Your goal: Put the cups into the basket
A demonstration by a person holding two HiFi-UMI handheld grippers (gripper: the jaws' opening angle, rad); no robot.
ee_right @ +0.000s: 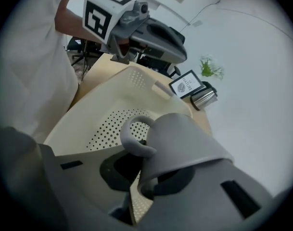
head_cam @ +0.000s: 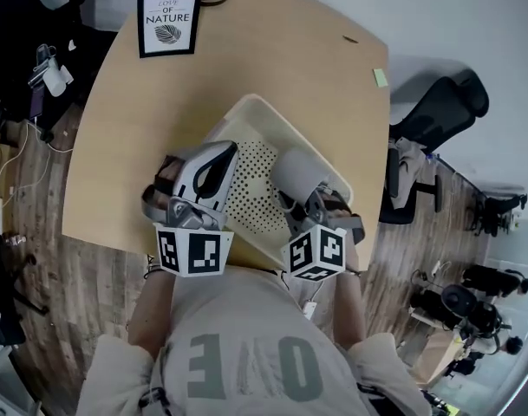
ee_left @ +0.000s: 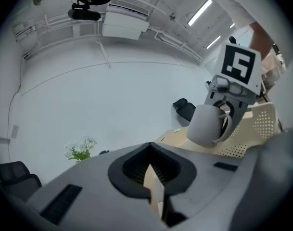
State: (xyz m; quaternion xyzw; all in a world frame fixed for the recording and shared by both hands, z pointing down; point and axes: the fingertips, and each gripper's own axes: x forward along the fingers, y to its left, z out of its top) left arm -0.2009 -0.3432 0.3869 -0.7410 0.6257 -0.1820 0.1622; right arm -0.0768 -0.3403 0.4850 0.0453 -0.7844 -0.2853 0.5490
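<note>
A: Showing what, at the right gripper [ee_right: 141,177]?

B: Its jaws are clamped on the rim of a grey cup [ee_right: 184,138]. The cup is tilted, with its mouth toward the gripper and its handle [ee_right: 134,134] on the side of the perforated floor.

A: Position of the cup relative to the basket [ee_right: 103,105]?

B: The head view places it over the basket's right half, inside the line of the rim. Whether it touches the floor cannot be told.

A: And the left gripper [ee_left: 153,182]?

B: Its jaws stand almost together, leaving only a thin slit, with nothing between them. In the head view it hangs over the basket's left rim, level with the right gripper.

A: Setting?

B: The cream basket sits at the near edge of a wooden table [head_cam: 272,50]. A framed sign [head_cam: 168,22] stands at the far edge, well apart from it.
</note>
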